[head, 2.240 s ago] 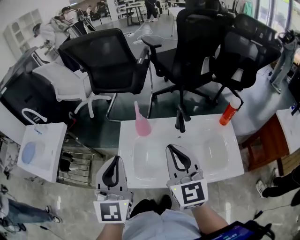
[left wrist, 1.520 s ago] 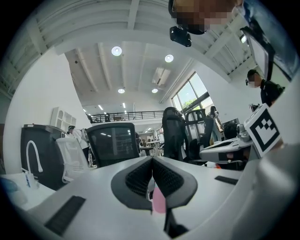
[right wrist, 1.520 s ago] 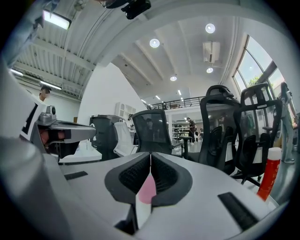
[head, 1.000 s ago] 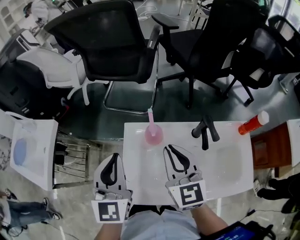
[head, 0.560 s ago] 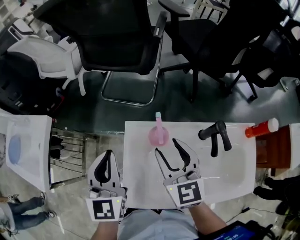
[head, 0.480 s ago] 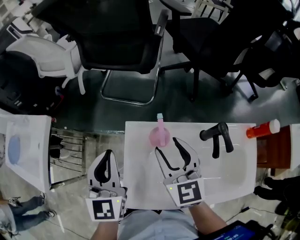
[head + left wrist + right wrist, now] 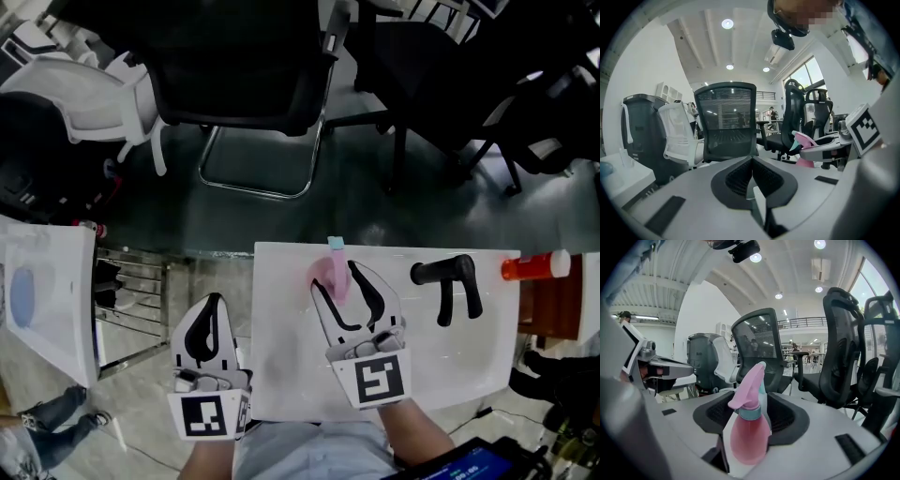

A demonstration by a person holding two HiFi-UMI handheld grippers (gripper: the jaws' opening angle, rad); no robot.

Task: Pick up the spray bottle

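1. Office-type room with black mesh office chairs (image 7: 244, 56) parked behind a white tabletop (image 7: 291, 366). Both tongs are at its near edge.
2. Right tongs (image 7: 338, 279): jaws are wide apart but closing in. The spray bottle (image 7: 749, 437), with a see-through pink rounded body, teal collar and pink trigger head, stands upright right between them. The left pad is still clear of it and I can't tell if the right one touches, so no real grip yet.
3. The bottle body looks pink all the way through. I can't make out a liquid level.
4. Left tongs (image 7: 207, 300): jaws together with nothing in them, off the table's left edge, well left of the bottle.
5. Right of the right tongs there's a black tap-shaped fitting (image 7: 450, 281). Further right is an orange bottle with a white cap (image 7: 534, 267), by the table's right edge. Can't see its contents.
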